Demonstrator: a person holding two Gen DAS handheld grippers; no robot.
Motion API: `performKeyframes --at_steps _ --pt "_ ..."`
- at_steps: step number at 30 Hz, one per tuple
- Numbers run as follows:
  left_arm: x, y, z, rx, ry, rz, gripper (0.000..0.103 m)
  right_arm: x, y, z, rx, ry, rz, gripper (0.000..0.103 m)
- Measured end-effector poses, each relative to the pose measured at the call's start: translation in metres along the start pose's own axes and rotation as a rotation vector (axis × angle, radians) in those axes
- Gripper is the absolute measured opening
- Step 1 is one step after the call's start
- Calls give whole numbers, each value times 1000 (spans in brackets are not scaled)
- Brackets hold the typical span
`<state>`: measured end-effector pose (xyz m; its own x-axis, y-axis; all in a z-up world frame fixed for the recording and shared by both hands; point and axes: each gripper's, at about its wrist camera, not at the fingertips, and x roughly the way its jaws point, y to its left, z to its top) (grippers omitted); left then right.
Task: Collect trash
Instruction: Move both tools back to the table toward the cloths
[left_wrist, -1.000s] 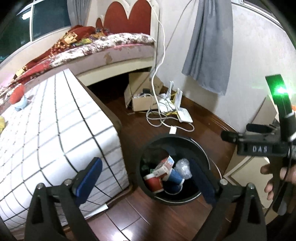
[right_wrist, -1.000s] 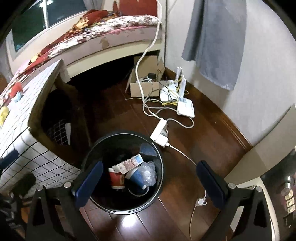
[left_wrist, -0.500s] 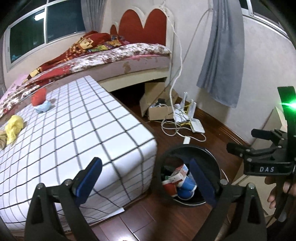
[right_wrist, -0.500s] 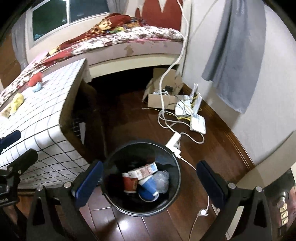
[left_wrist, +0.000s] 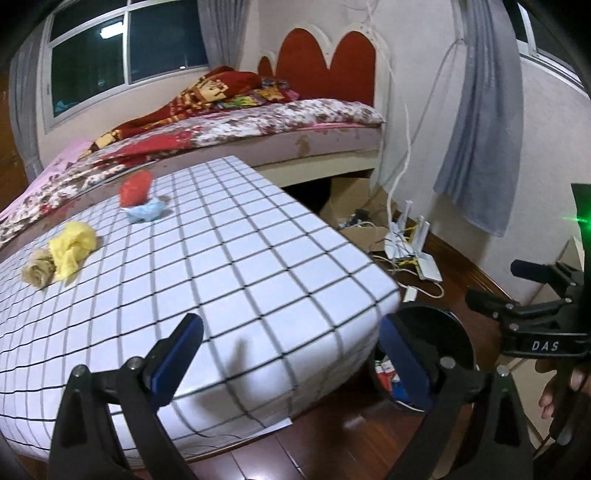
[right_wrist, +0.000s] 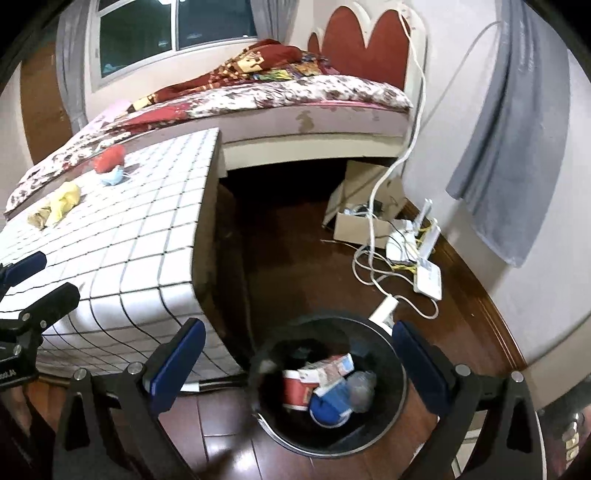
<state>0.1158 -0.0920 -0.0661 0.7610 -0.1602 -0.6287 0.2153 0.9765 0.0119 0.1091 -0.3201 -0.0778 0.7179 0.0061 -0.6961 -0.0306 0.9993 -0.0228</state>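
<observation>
We hold both grippers, left (left_wrist: 290, 360) and right (right_wrist: 297, 363), jaws spread; crumpled wads (left_wrist: 74, 245) dot the gridded bench (left_wrist: 229, 258); round black bin (right_wrist: 384, 413) partly hidden.

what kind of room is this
Most likely a home bedroom: a bed with a floral sheet and red heart-shaped headboard, a grid-patterned white table with crumpled trash on it, and a round black trash bin on the dark wood floor.

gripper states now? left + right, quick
Left gripper: open, empty, above the table edge.
Right gripper: open, empty, above the bin.
</observation>
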Motion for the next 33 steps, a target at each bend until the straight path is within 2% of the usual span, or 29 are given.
performKeyframes --at_steps 8,14,17,22,26,29,33 --pt "-8 49 -3 -41 -11 83 97 5 42 19 -33 -47 68 102" --pt "-19 110 6 -76 -26 185 97 9 84 40 -73 -74 135 102" --pt "-19 145 12 -100 -30 240 97 14 106 58 -79 -83 203 102" --pt "0 211 22 -194 -16 309 97 44 162 94 -136 -58 281 102" --pt "28 253 30 -299 0 311 96 70 204 127 -173 -48 294 102" --pt "44 271 39 -340 1 311 94 92 230 153 -189 -59 314 102" --pt "70 285 51 -331 11 323 92 124 257 182 -175 -58 343 102"
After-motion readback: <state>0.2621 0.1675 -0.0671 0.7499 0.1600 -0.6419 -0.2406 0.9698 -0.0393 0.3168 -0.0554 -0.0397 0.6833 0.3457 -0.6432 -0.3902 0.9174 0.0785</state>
